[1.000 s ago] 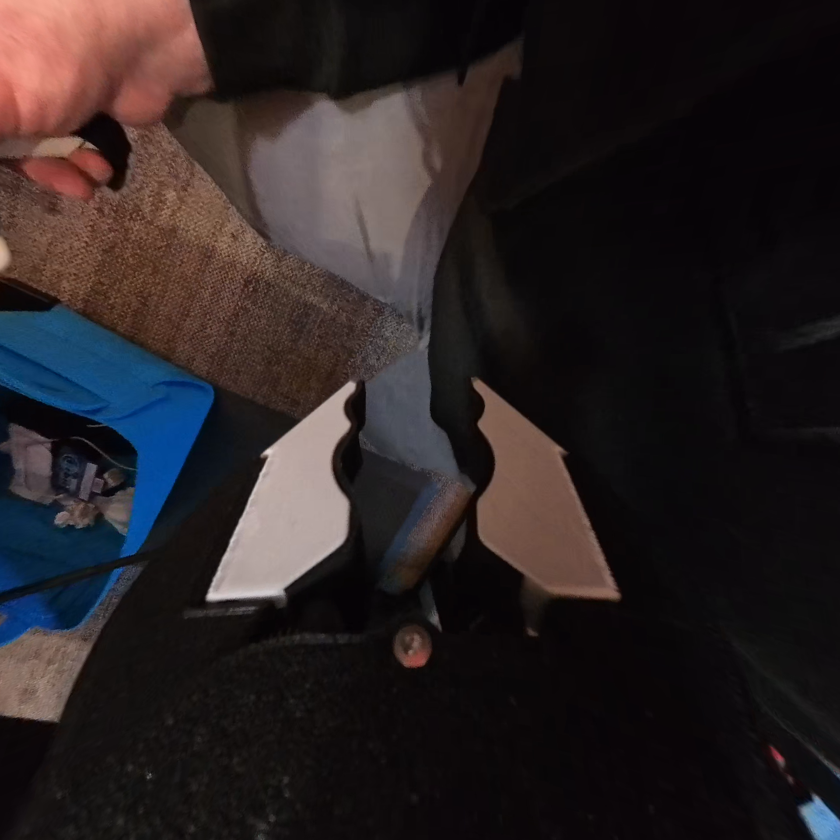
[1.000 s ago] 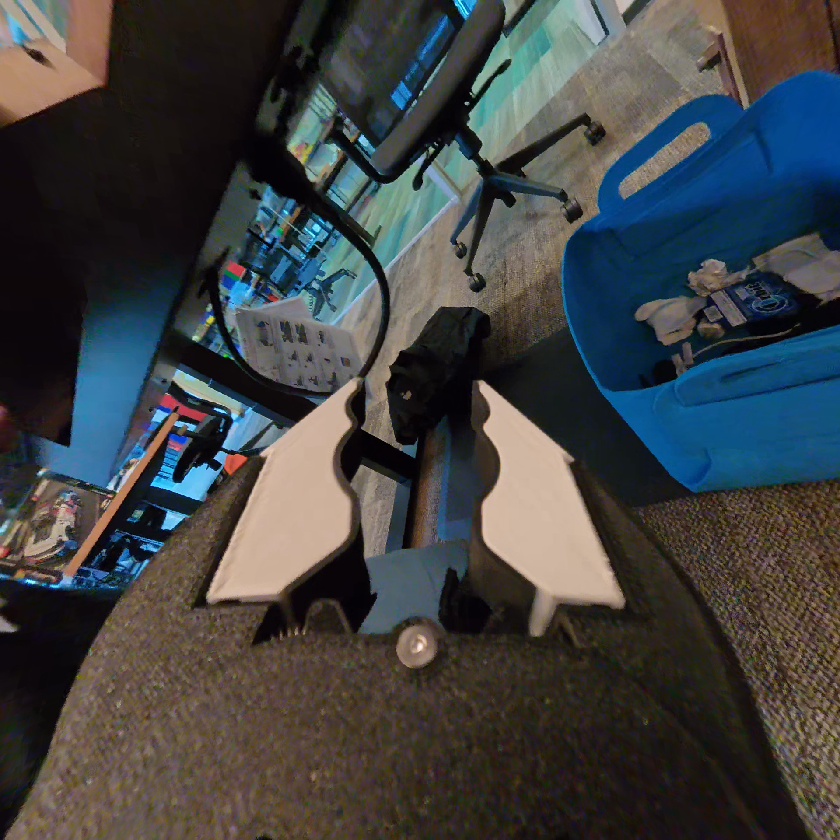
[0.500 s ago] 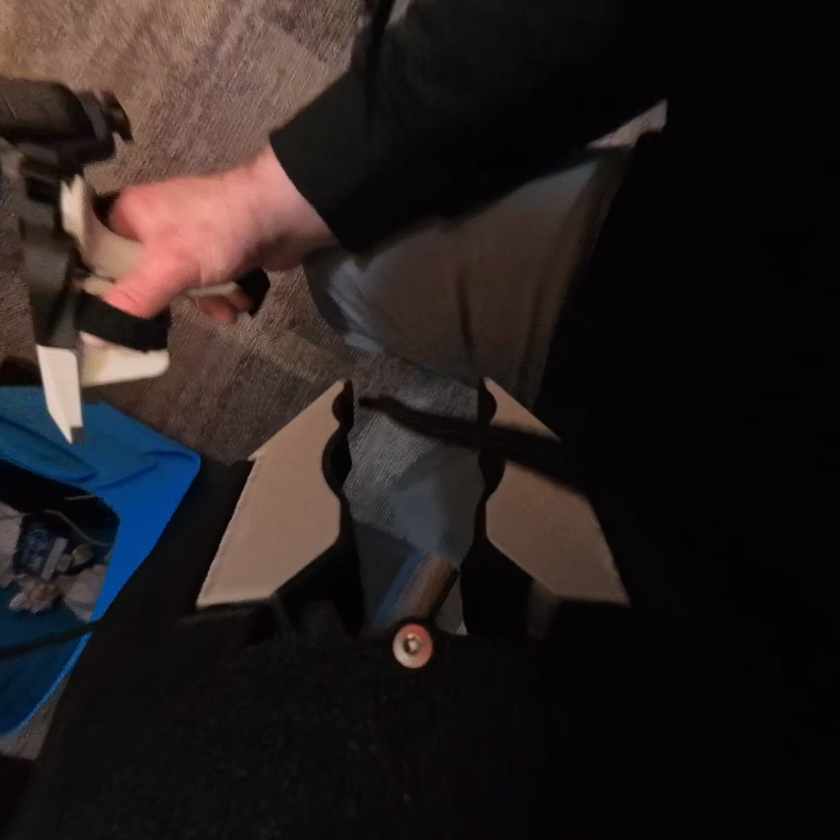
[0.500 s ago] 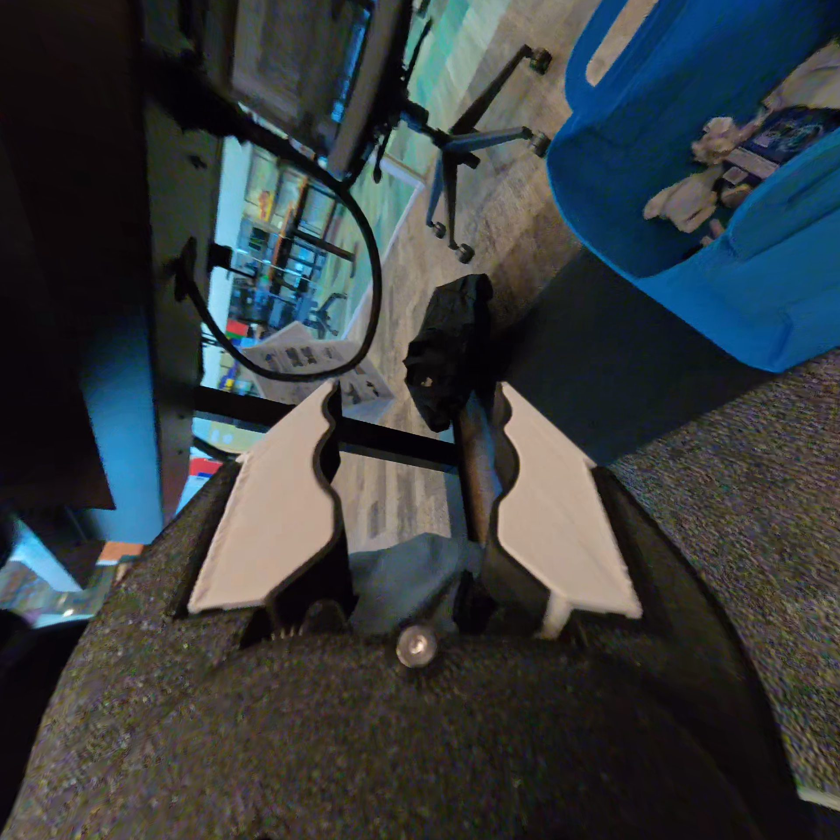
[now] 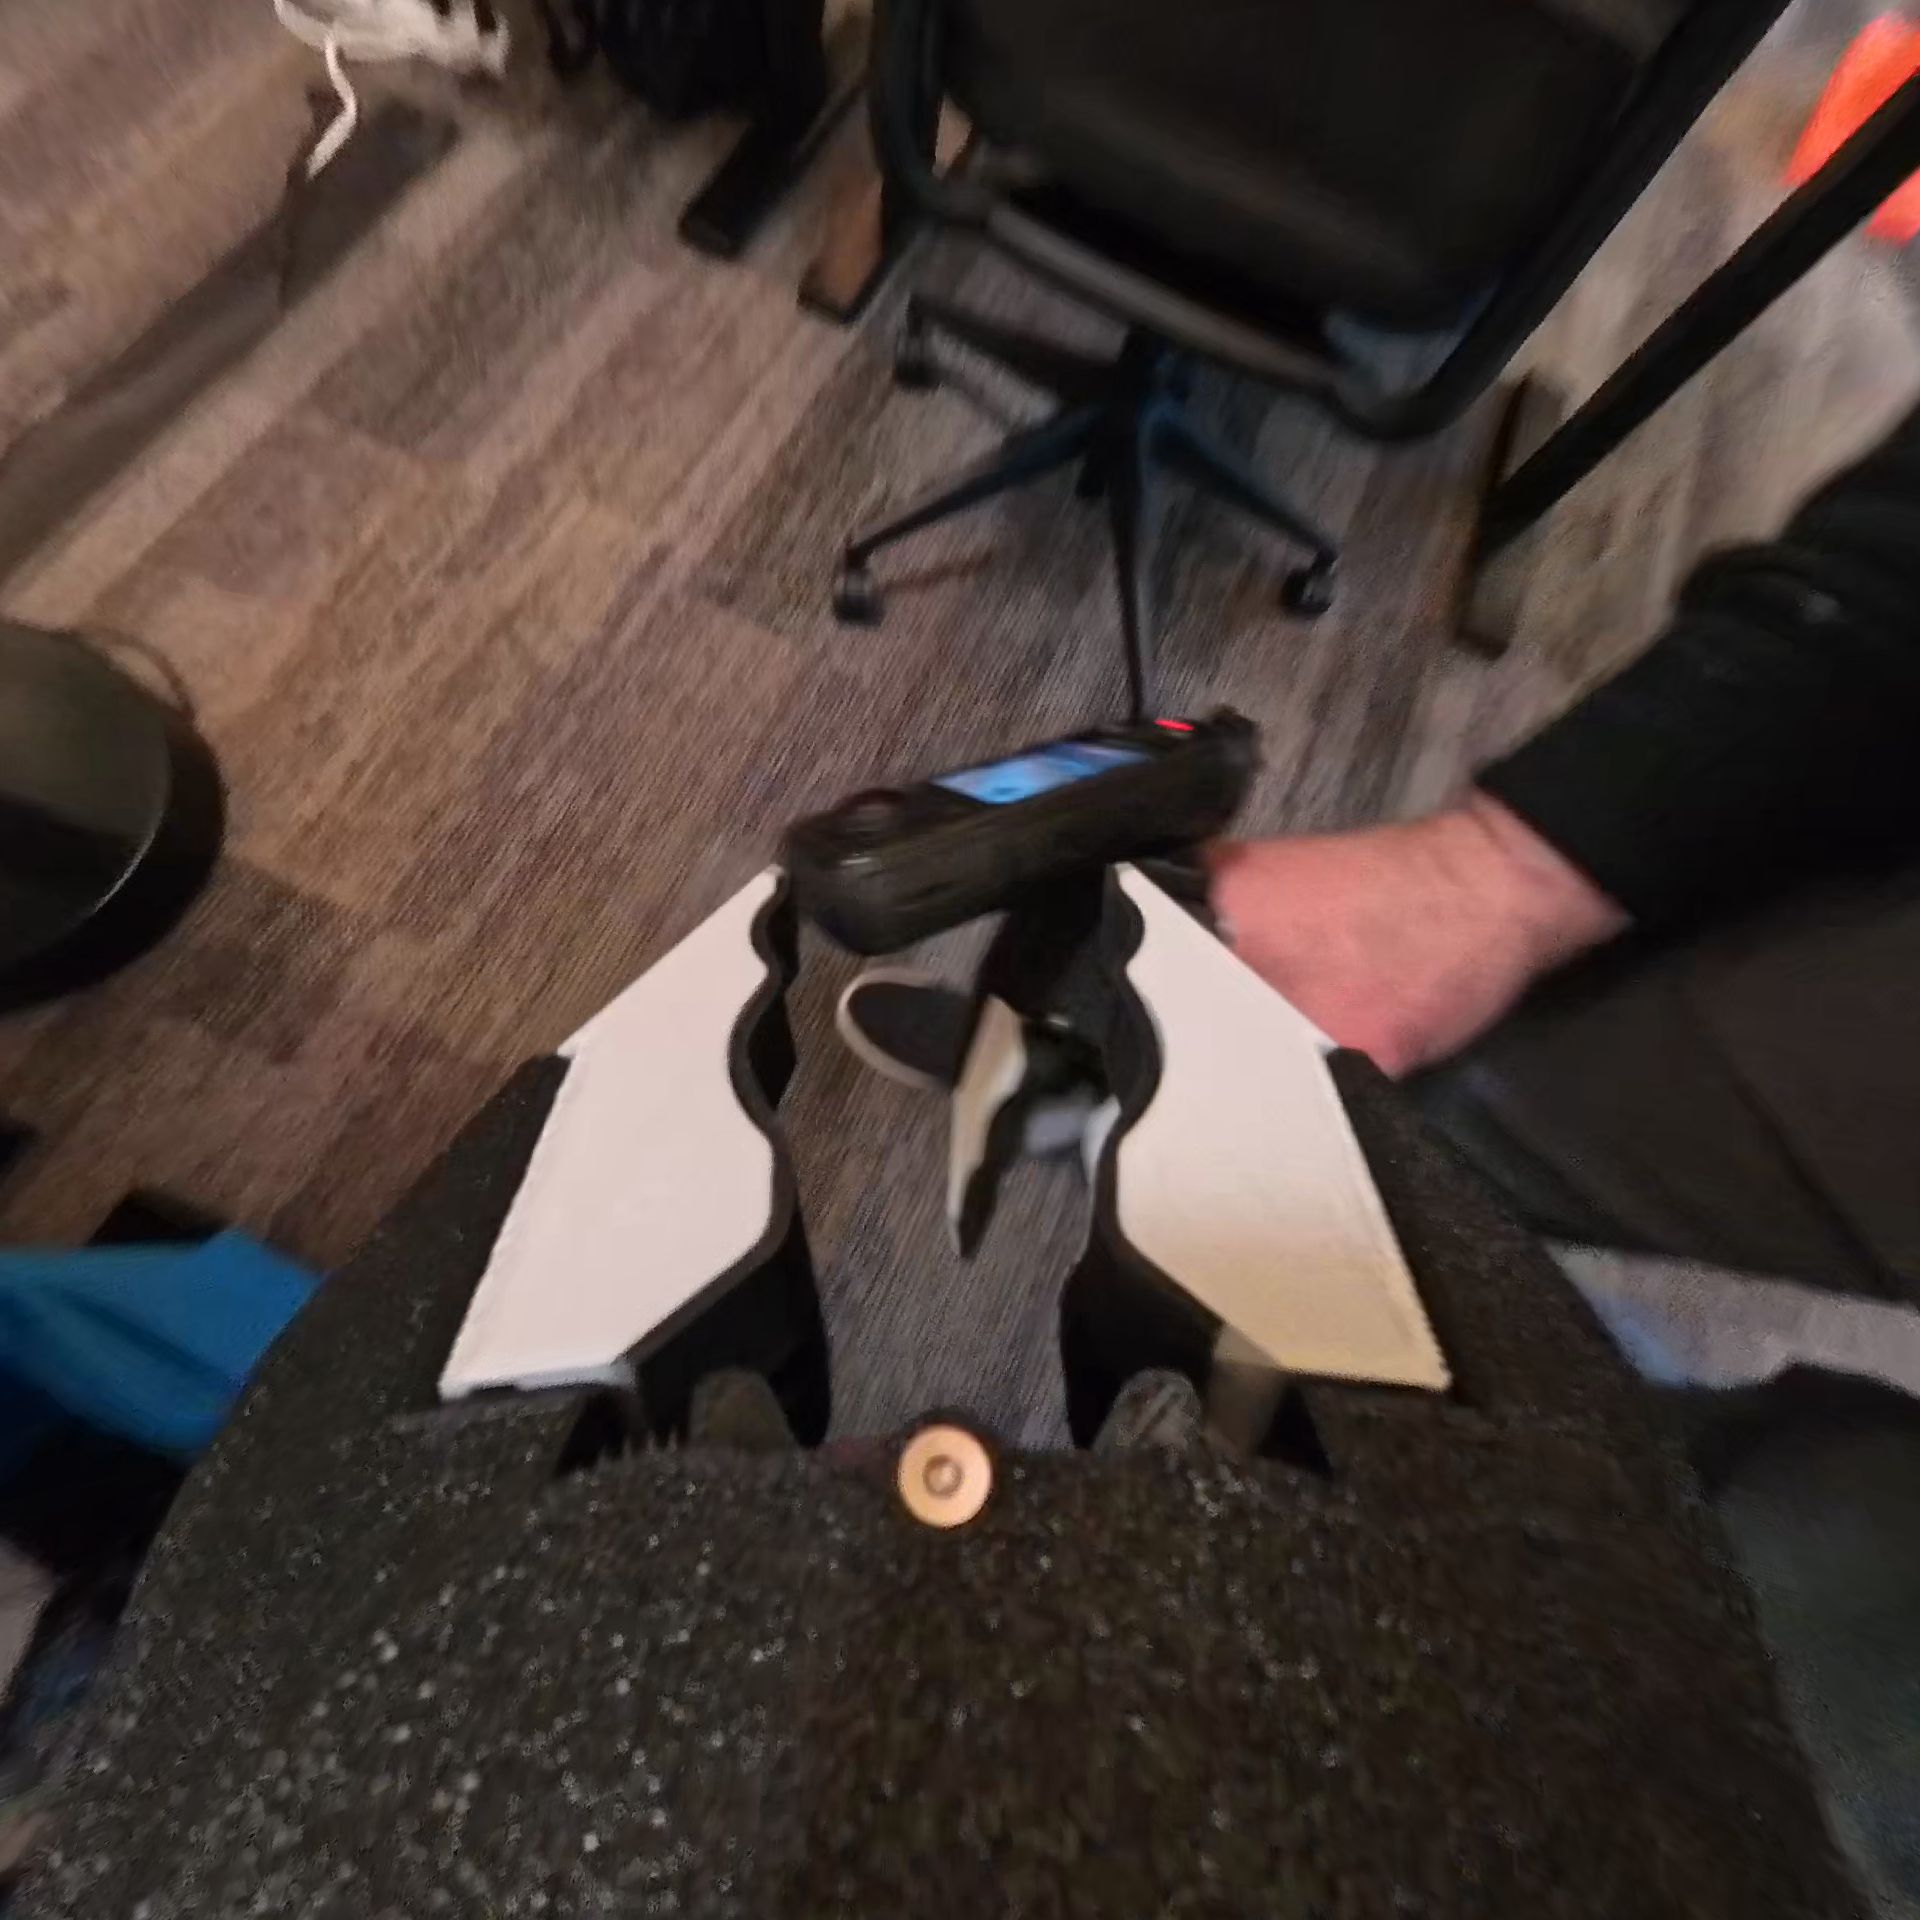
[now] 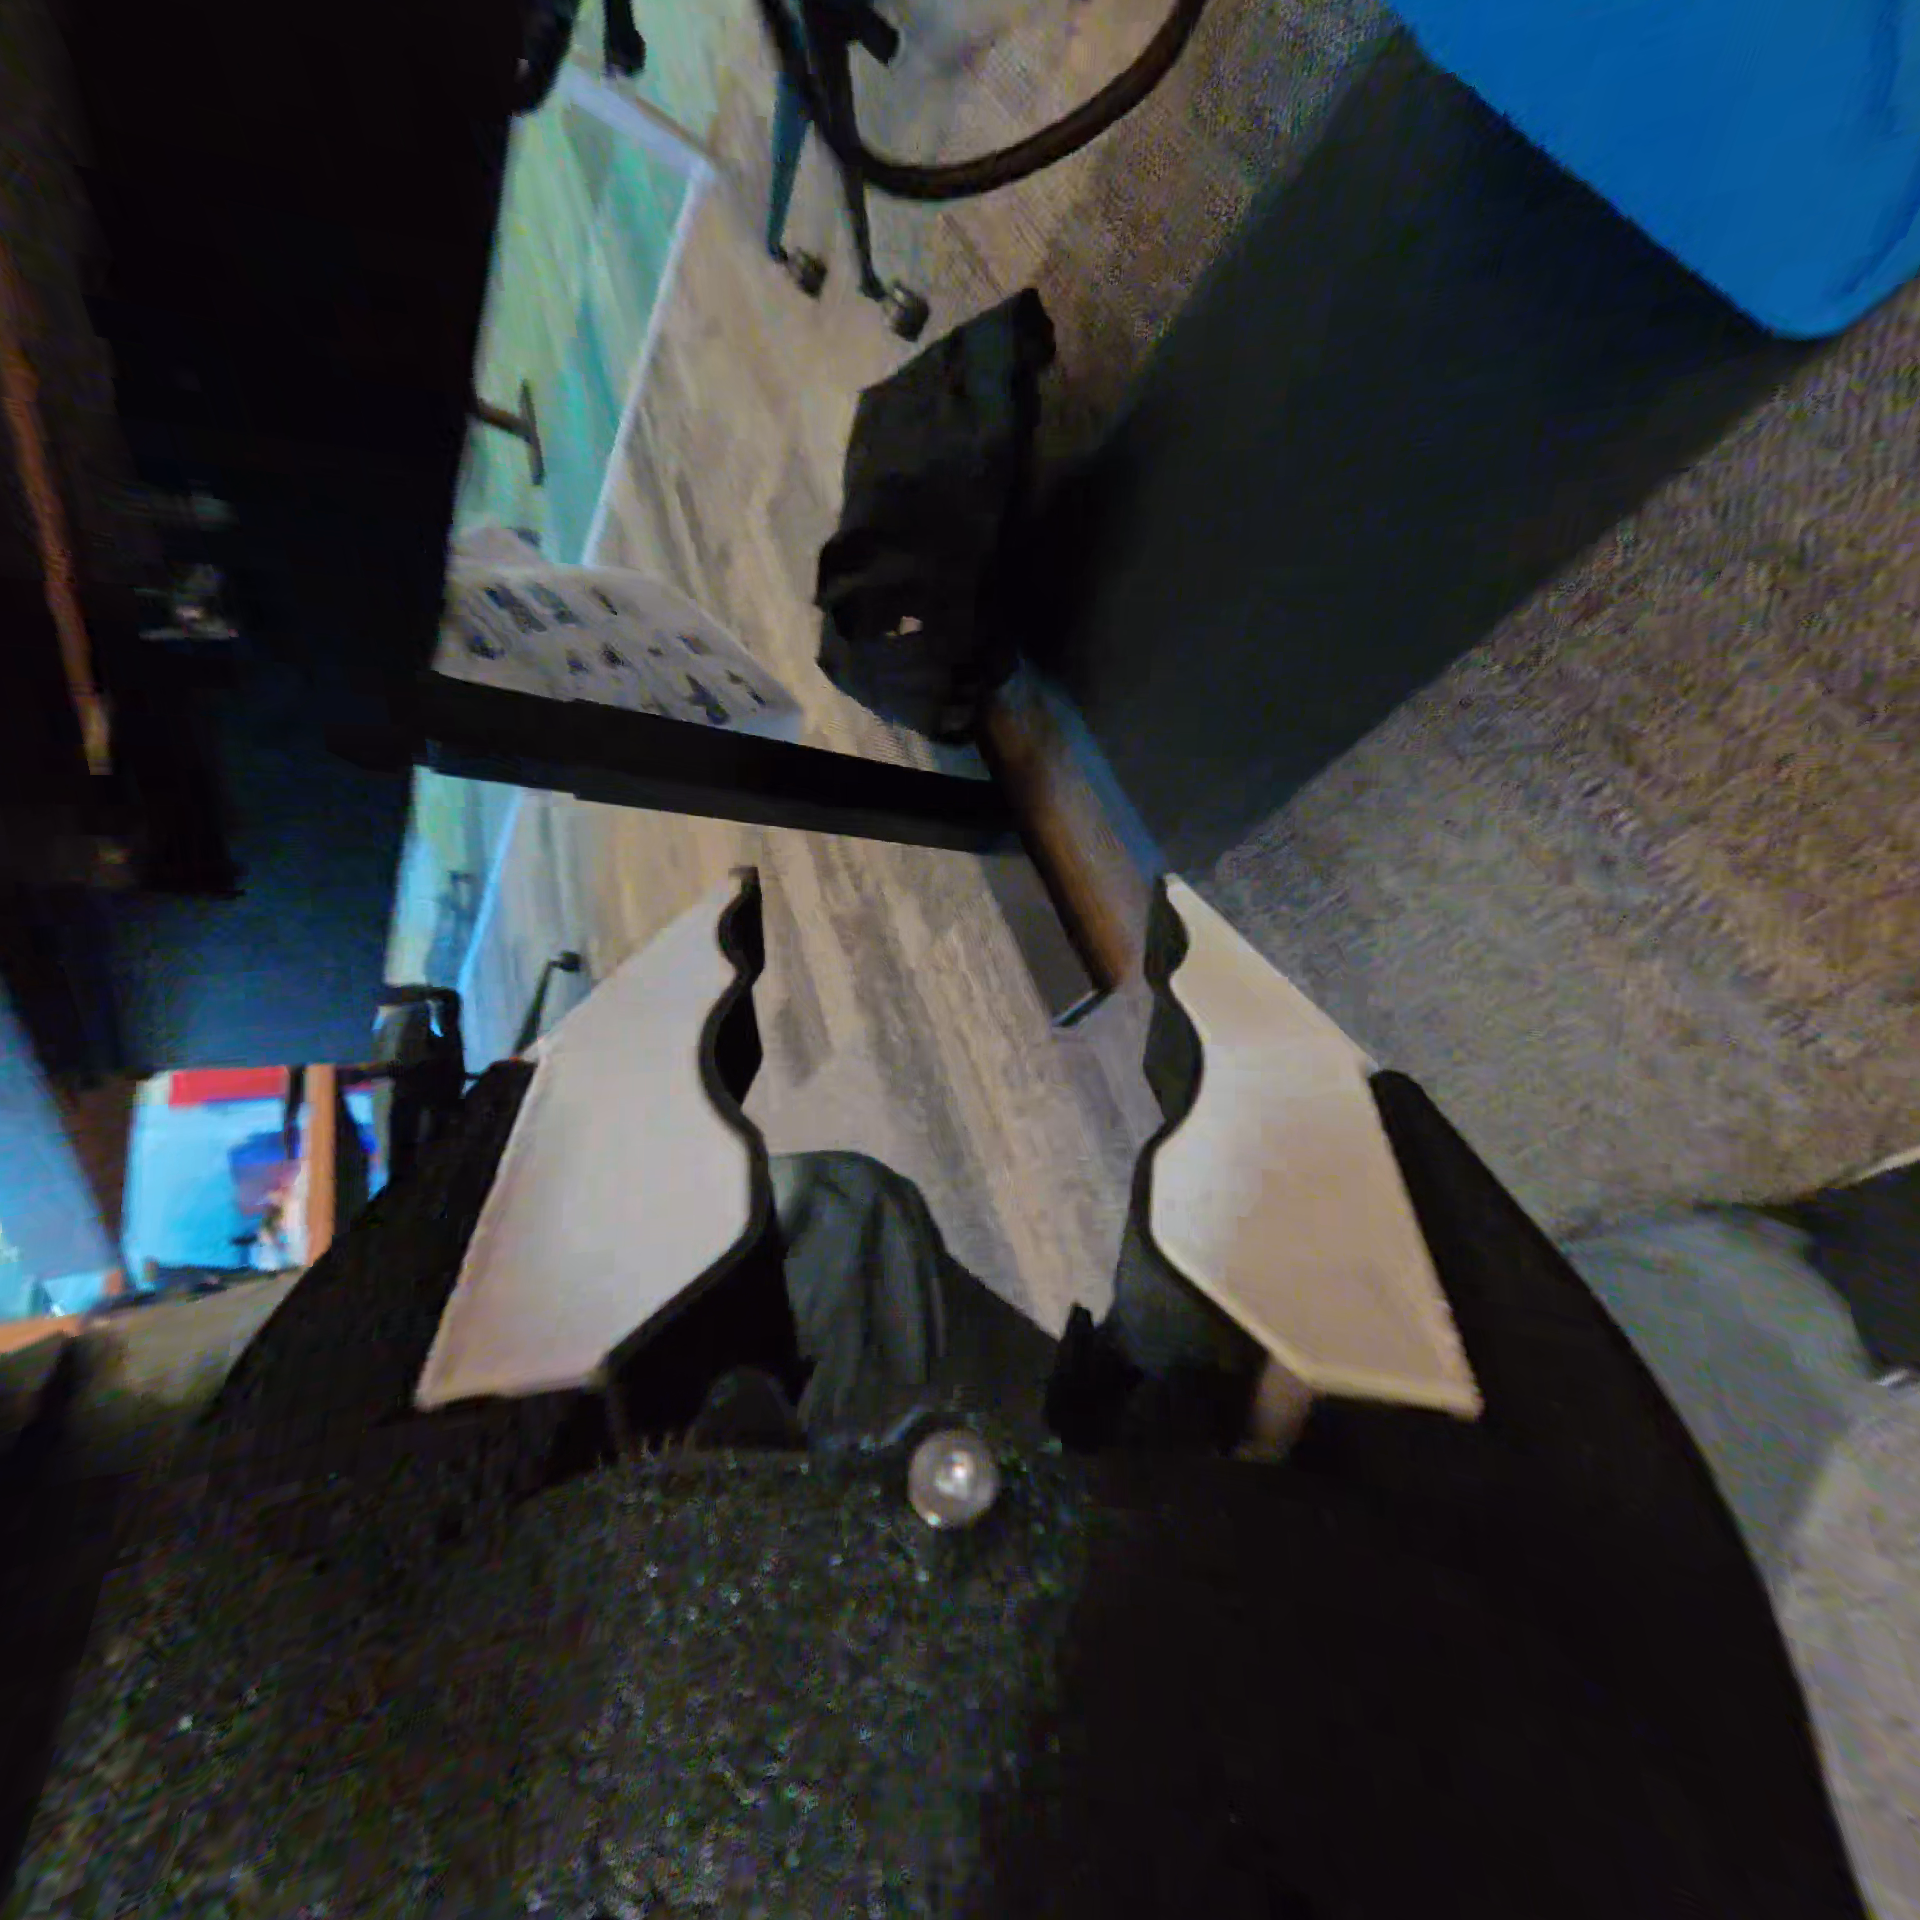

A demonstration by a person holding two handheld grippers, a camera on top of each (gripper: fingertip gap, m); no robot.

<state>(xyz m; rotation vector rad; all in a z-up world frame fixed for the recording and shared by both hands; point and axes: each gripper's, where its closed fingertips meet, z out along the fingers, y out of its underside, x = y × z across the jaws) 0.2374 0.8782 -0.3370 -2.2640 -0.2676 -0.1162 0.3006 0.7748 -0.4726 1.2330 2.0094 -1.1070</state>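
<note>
My left gripper [image 5: 948, 883] is open, with only grey-brown carpet [image 5: 468, 582] between its white fingers [image 5: 644, 1174]. Just past its fingertips is the right gripper's black camera with a lit screen [image 5: 1023, 831], held by a hand [image 5: 1392, 935] in a dark sleeve. One of that gripper's white fingers [image 5: 982, 1081] shows below the camera. My right gripper [image 6: 956, 883] is open wide over carpet. A brown wooden post [image 6: 1060, 831] topped by a black cloth [image 6: 935, 499] stands close by its right fingertip [image 6: 1174, 914]. The pads do not press on it.
An office chair [image 5: 1195, 208] on castors stands ahead in the left wrist view, with a dark round object [image 5: 73, 810] at the left. A blue bin [image 5: 125, 1340] [image 6: 1714, 125] is nearby. A black bar [image 6: 707, 769], a printed white sheet [image 6: 603, 644] and a cable [image 6: 1018, 156] lie ahead of the right gripper. My right fingertips sit around 20 centimetres from my left ones.
Both grippers' jaws have opened wider. The left view has swung from dark clothing to the carpet, chair and right gripper. The right view has tilted, and the blue bin has slid to the corner.
</note>
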